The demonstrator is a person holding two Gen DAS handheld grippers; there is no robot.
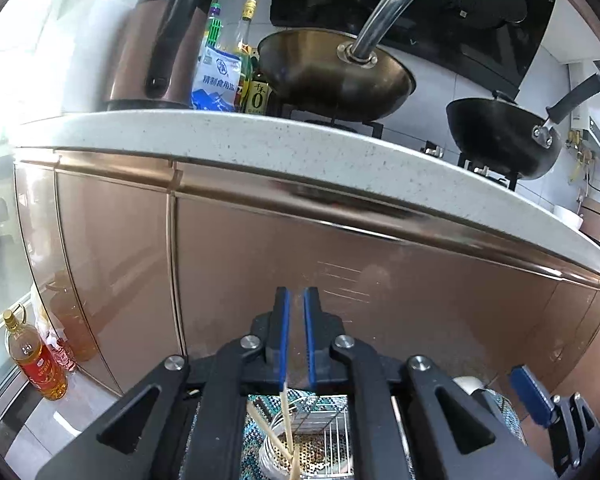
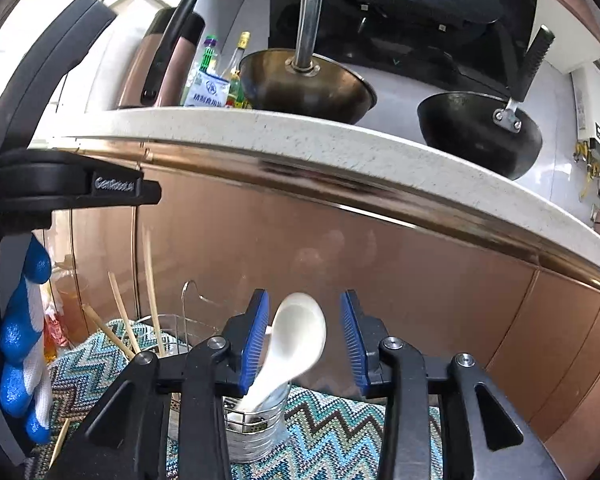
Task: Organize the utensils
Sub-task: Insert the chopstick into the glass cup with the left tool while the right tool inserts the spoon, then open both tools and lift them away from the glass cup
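My right gripper [image 2: 305, 316] is open. A white ceramic spoon [image 2: 296, 336] stands between its blue pads, bowl up, its handle down in a perforated metal holder cup [image 2: 256, 436]; the pads do not touch it. My left gripper [image 1: 294, 320] has its blue pads nearly closed around the top of a wooden chopstick [image 1: 286, 412], which reaches down into a metal holder [image 1: 296, 444] with a wire rack. Several chopsticks [image 2: 152, 300] stand in that holder in the right wrist view, left of the spoon cup.
The holders stand on a zigzag-patterned mat [image 2: 340, 432] in front of copper-coloured cabinet doors [image 1: 300, 248]. Above are a speckled white counter [image 1: 260, 140], two woks [image 1: 336, 72] [image 1: 500, 136], bottles and a salt bag [image 1: 216, 80]. An oil bottle [image 1: 36, 360] stands on the floor.
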